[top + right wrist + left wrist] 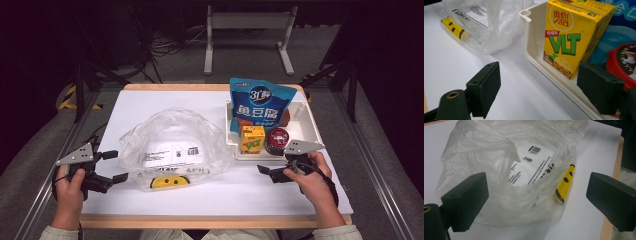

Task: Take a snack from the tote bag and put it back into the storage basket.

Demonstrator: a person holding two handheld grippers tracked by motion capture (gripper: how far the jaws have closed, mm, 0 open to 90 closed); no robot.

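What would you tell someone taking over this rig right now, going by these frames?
Left gripper: open, at the near-left edge of the clear plastic bag, holding nothing.
Right gripper: open, just in front of the white tray, facing the yellow VLT lemon tea carton.
In the tray: the carton, a red-lidded round tin and a blue snack pouch.
Done: nothing in the bag yet, as far as visible.
Left: probably hold the bag open and move the tray items in.
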